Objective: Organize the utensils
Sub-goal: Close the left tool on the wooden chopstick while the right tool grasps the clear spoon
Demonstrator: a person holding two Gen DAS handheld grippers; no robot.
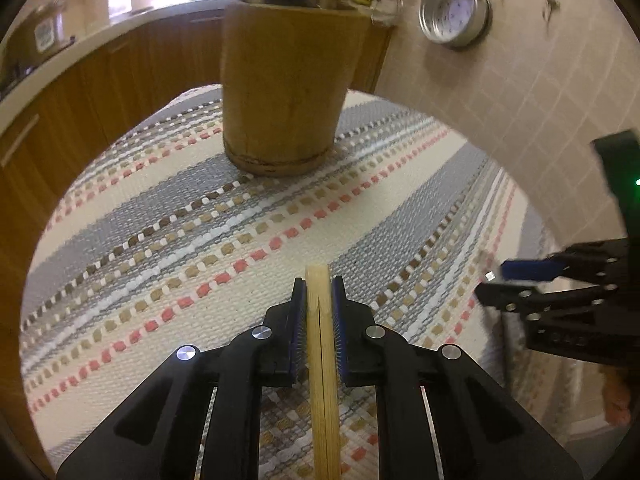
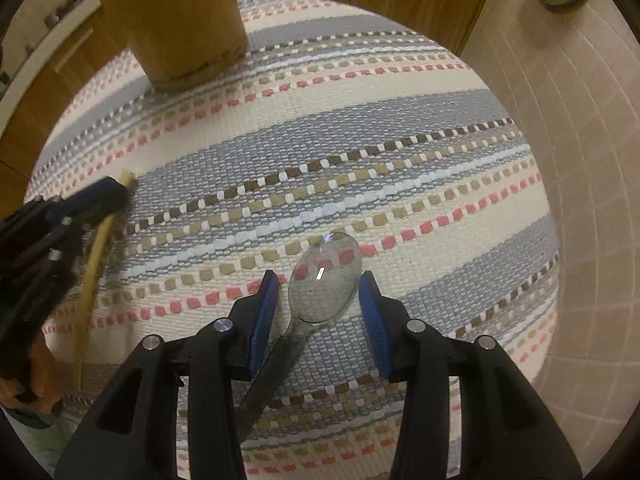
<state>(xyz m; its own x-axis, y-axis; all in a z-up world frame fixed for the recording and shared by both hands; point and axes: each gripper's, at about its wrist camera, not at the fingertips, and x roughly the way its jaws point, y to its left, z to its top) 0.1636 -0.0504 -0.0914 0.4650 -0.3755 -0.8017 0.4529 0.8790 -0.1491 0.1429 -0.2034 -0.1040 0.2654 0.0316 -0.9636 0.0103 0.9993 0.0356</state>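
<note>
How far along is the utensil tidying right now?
Done: the holder already has some items standing in it, blurred. In hand: the left gripper is shut on chopsticks. Left: the spoon lies on the mat between the open right gripper's fingers, not yet gripped.

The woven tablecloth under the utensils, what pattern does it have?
Cream and grey stripes with dashed rows of pink, tan, brown and white on the woven tablecloth; clearest in the right wrist view.
</note>
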